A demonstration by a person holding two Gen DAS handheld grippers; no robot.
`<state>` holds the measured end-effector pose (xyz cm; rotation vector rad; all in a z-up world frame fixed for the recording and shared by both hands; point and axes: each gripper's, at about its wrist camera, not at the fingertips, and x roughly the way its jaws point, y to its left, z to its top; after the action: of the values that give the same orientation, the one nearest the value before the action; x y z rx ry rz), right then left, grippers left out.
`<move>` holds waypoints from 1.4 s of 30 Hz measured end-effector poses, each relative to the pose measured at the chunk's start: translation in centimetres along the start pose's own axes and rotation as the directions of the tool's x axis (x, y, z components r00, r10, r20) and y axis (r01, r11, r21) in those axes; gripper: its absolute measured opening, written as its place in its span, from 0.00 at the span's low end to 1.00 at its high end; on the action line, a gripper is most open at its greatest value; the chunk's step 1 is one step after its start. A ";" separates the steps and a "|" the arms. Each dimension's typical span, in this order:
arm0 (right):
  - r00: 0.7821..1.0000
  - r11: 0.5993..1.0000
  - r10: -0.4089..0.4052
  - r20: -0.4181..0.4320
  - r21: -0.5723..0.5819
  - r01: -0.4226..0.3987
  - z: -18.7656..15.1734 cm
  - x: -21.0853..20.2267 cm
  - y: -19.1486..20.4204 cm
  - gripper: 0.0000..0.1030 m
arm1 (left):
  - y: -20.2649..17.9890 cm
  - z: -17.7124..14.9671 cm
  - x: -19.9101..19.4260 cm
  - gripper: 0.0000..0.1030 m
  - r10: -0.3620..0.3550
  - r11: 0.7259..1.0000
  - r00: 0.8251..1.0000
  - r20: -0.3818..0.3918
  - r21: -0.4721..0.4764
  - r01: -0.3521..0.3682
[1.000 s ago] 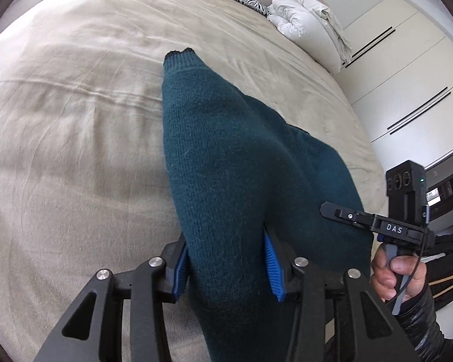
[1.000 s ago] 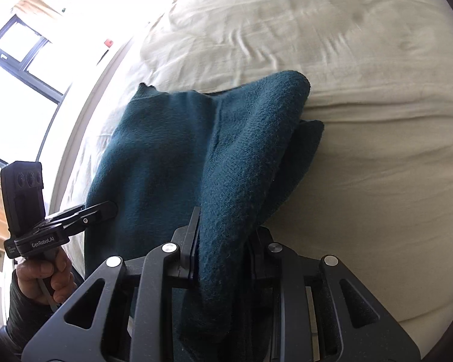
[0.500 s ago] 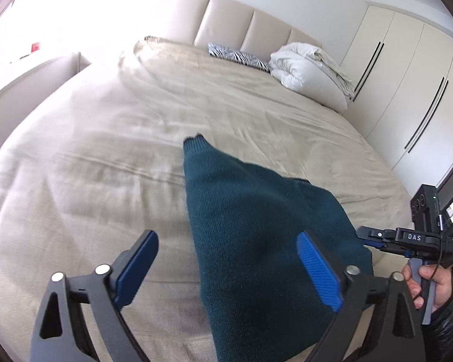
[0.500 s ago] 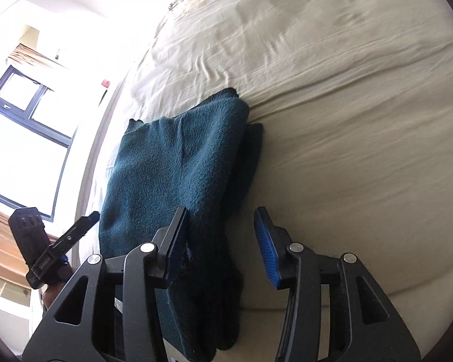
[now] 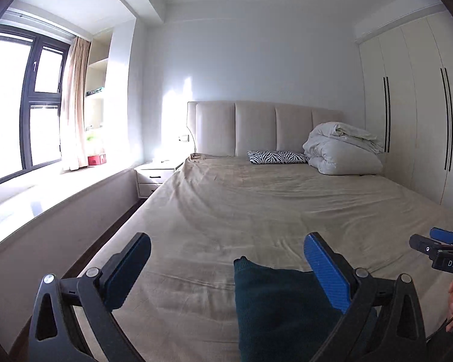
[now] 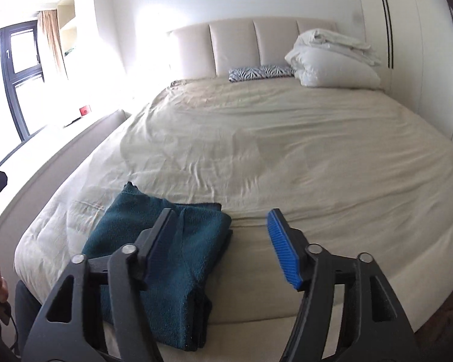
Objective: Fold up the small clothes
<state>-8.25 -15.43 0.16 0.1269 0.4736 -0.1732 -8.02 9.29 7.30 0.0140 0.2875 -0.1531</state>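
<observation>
A dark teal knitted garment lies folded in layers near the foot edge of the beige bed. It also shows low in the left wrist view. My left gripper is open and empty, raised above the garment. My right gripper is open and empty, held above the garment's right edge. The right gripper also shows at the right edge of the left wrist view.
A zebra-print pillow and a bundled white duvet lie at the padded headboard. A white wardrobe stands along the right. A nightstand and a window bench are on the left.
Both grippers let go of the teal garment, opened wide and pulled up and back. The garment now lies folded on the bed.
</observation>
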 end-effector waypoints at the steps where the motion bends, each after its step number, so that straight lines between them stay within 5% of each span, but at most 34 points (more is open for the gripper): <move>1: 0.998 1.000 -0.013 0.069 -0.009 0.013 0.5 -1.2 0.5 0.95 | 0.0 0.4 0.0 1.00 0.025 1.000 0.999 -0.024 0.004 -0.025; 3: 0.985 1.000 -0.021 0.171 -0.018 0.024 1.9 -3.9 1.5 1.00 | -0.2 0.6 0.0 1.00 0.046 0.999 0.998 -0.039 0.017 -0.045; 5: 0.985 0.999 -0.001 0.173 -0.037 0.007 2.9 -4.9 2.4 1.00 | -0.1 0.6 -0.2 1.00 0.059 0.998 0.997 -0.052 0.013 -0.058; 14: 0.994 0.994 0.108 -0.017 0.010 -0.107 2.9 -4.3 4.3 1.00 | -0.6 -3.0 2.1 1.00 0.074 0.997 0.964 -0.255 0.019 -0.071; 21: 0.986 0.998 0.026 -0.165 0.062 -0.016 0.5 -1.2 3.9 1.00 | -1.2 -5.7 3.7 1.00 0.068 0.998 0.925 -0.374 0.033 -0.061; 31: 0.955 0.997 -0.038 -0.295 0.052 0.055 -2.2 1.6 3.9 1.00 | -0.7 -7.8 4.8 1.00 0.049 0.998 0.887 -0.459 -0.002 -0.056; 42: 0.937 0.999 -0.045 -0.346 0.006 0.050 -3.8 2.4 5.4 1.00 | -1.0 -8.6 5.3 1.00 0.034 0.999 0.873 -0.487 0.007 -0.035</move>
<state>-6.74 -9.89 -3.86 0.1618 0.8272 -0.2033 -5.58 7.80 -2.44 0.0569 0.7949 -0.1118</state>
